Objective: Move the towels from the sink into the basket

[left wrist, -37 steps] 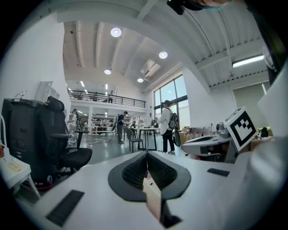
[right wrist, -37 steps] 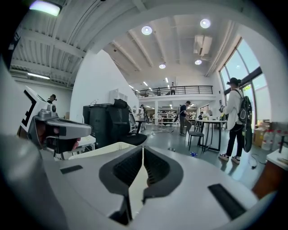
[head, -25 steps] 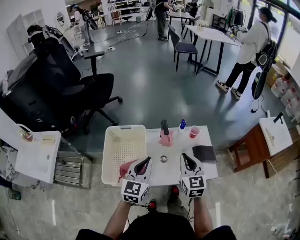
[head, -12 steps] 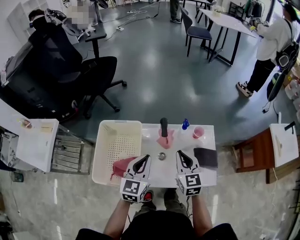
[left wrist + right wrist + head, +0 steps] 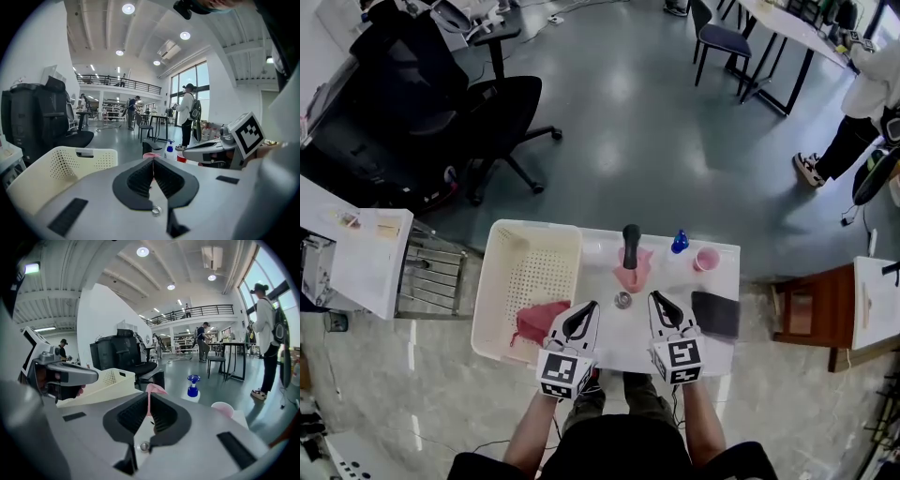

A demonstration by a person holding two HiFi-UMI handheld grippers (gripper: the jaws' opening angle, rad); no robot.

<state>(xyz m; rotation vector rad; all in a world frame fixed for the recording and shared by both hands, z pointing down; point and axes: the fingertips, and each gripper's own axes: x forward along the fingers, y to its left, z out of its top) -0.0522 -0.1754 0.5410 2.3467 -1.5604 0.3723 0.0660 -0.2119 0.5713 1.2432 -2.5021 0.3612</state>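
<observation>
A white sink top (image 5: 605, 330) with a drain (image 5: 623, 300) and a black faucet (image 5: 631, 242) stands below me. A pink towel (image 5: 630, 270) lies draped at the faucet's foot, and it also shows past the jaws as the pink towel (image 5: 153, 390). A red towel (image 5: 542, 322) lies in the cream basket (image 5: 517, 251) at the sink's left. My left gripper (image 5: 584, 312) hovers shut by the basket's right rim with nothing in it. My right gripper (image 5: 659, 302) hangs shut and bare, just right of the drain.
A blue bottle (image 5: 679, 242), a pink cup (image 5: 707, 259) and a dark cloth (image 5: 715, 312) sit on the sink's right side. An office chair (image 5: 487, 112) stands beyond the basket, a wire rack (image 5: 431, 277) to its left, a wooden stool (image 5: 811, 309) at the right.
The head view has tipped further down. Both grippers have sunk a little toward the sink's near edge, still shut. Neither towel has moved.
</observation>
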